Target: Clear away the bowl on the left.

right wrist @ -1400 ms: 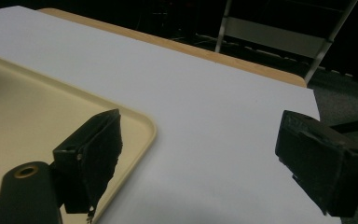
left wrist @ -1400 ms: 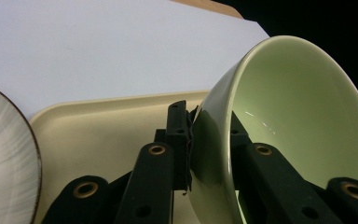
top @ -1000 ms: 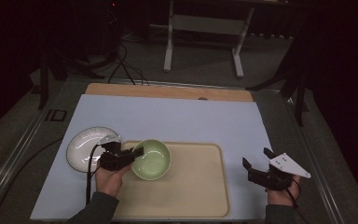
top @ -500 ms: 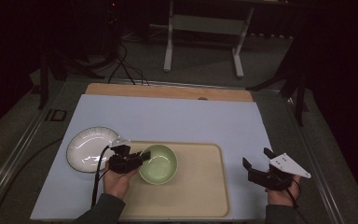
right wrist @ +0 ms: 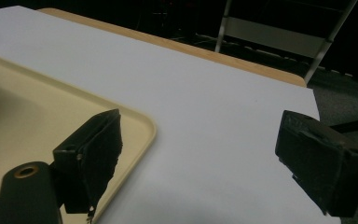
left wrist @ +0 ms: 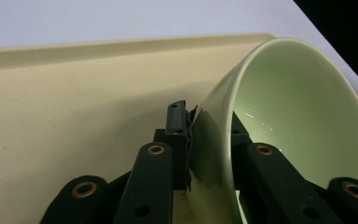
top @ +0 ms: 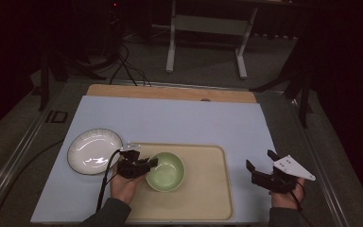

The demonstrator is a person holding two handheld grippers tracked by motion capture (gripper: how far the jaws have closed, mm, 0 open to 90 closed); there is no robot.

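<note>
While the person's left hand (top: pixel 123 187) reaches in from the bottom edge, the left tongs (top: pixel 147 165) pinch the rim of a pale green bowl (top: pixel 165 171) at its 9 o'clock side. In the left gripper view one black jaw presses the outer wall of the bowl (left wrist: pixel 284 126) and the other sits inside it, so the wall is clamped between them. The bowl rests on a beige tray (top: pixel 203 198), in the tray's left half, and appears tilted in the left gripper view. At 9 o'clock from the tray, just beside its corner, a white plate (top: pixel 94 151) lies on the pale blue sheet (top: pixel 179 118) that covers the tabletop. A wooden board edge (top: pixel 170 92) shows along the sheet's 12 o'clock side. At 3 o'clock from the tray, well apart from the bowl, the right tongs (top: pixel 260 163) are held over the sheet's right edge by the right hand (top: pixel 283 196), with a grey three-cornered plate on top. Their jaws stand spread wide with nothing between them; in the right gripper view, the tray's corner (right wrist: pixel 135 123) lies behind the jaw seen on the left.
</note>
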